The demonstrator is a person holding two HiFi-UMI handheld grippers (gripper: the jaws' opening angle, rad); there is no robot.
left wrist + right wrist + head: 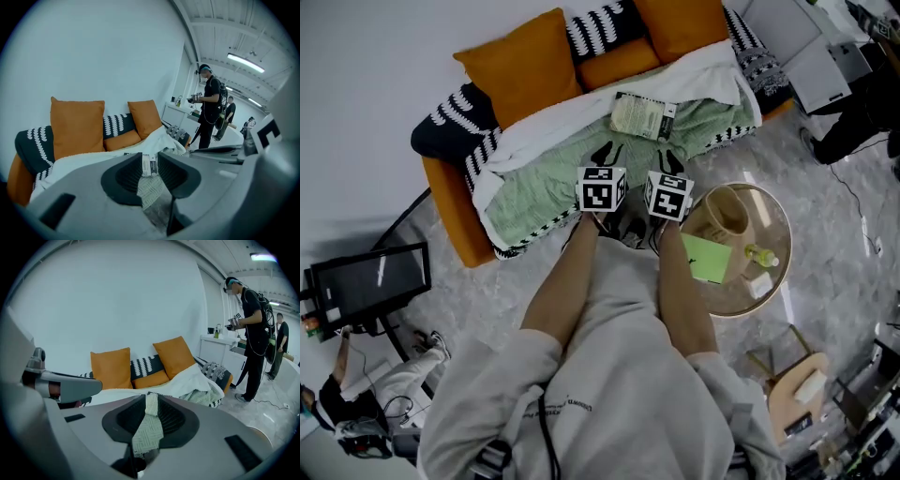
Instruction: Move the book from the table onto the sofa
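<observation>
1. We see the book (643, 116) lying on the green blanket (546, 195) of the sofa (450, 211), upper middle of the head view, just below the orange cushions (520, 66).
2. Our left gripper (605, 153) hangs over the blanket, near the book's lower left. Its jaws stand narrow with nothing between them, and the book shows through the gap.
3. Our right gripper (672, 159) sits just to its right. Its jaws are narrow and empty too, with only blanket beyond.
4. The round table (769, 220) at right centre carries a green pad (706, 258) and a bottle (761, 255).
</observation>
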